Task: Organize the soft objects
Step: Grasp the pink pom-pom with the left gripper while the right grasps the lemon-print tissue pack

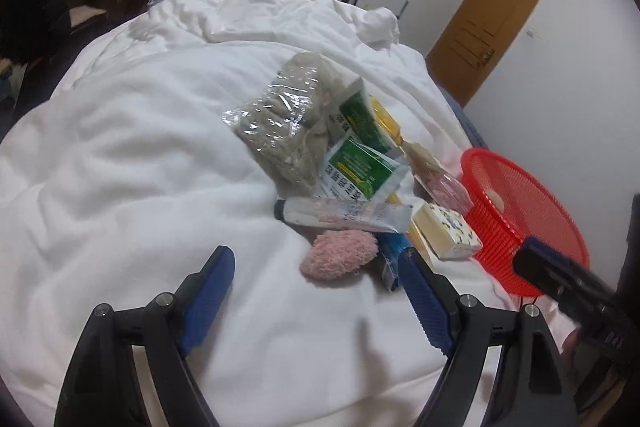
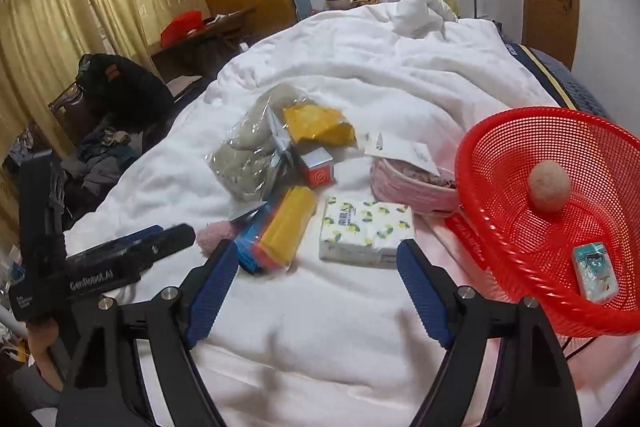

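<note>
Our left gripper hangs over the white duvet with its blue fingers spread wide and nothing between them; our right gripper is likewise spread wide and empty. Just beyond the left gripper's tips lies the pink fluffy pad, its long axis running across the view, one end towards the red basket. On the far side of the pad a white tube lies crosswise, cap pointing away from the basket. Between pad and basket sits the lemon-print tissue pack, flat, directly ahead of the right gripper's open jaws. A yellow roll lies just beside that pack, away from the basket, tilted along the view. Farther from us, green sachets and a clear bag of grey cloth pile up, crowding the pad. The basket leans on the duvet, holding a beige ball and a small teal packet. A pink pouch touches the basket's rim.
</note>
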Demonstrator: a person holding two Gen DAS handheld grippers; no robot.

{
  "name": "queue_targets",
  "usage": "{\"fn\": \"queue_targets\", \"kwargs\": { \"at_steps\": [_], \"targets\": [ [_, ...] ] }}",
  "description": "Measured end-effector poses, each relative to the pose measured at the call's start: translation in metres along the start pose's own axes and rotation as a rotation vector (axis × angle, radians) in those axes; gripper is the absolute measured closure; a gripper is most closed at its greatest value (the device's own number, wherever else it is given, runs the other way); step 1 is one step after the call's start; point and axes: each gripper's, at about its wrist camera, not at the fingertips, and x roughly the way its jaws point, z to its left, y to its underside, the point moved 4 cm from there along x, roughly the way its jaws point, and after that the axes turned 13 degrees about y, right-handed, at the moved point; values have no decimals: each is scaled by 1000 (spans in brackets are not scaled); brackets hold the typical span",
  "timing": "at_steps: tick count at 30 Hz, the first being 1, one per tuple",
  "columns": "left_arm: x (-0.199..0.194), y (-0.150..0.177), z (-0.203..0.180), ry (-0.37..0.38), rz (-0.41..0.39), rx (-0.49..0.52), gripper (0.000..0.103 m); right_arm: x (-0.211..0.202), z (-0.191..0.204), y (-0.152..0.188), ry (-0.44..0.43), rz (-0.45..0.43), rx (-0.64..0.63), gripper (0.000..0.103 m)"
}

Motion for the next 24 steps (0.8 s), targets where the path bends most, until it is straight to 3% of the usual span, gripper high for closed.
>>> {"fn": "queue_targets", "kwargs": {
  "at_steps": [3, 5, 9, 10, 17, 24],
  "targets": [
    [12, 0, -4, 7, 39, 25, 21, 1, -6, -3, -3, -2, 17, 22],
    [23, -2, -6, -12, 66, 44, 35, 3, -9, -3, -5, 3, 27, 22],
    [41, -1, -4, -1, 113, 39, 48, 6, -11, -2, -17, 13, 33, 22],
    [42, -1, -1, 10, 110, 26, 57, 7, -11, -1, -16, 12, 32, 22],
    [33, 6, 2, 49, 87, -5, 69, 8, -7, 1, -27, 18, 21, 22],
    [11, 12, 1, 65, 25, -25, 69, 12, -12, -4, -35, 40, 33, 22]
  ]
}}
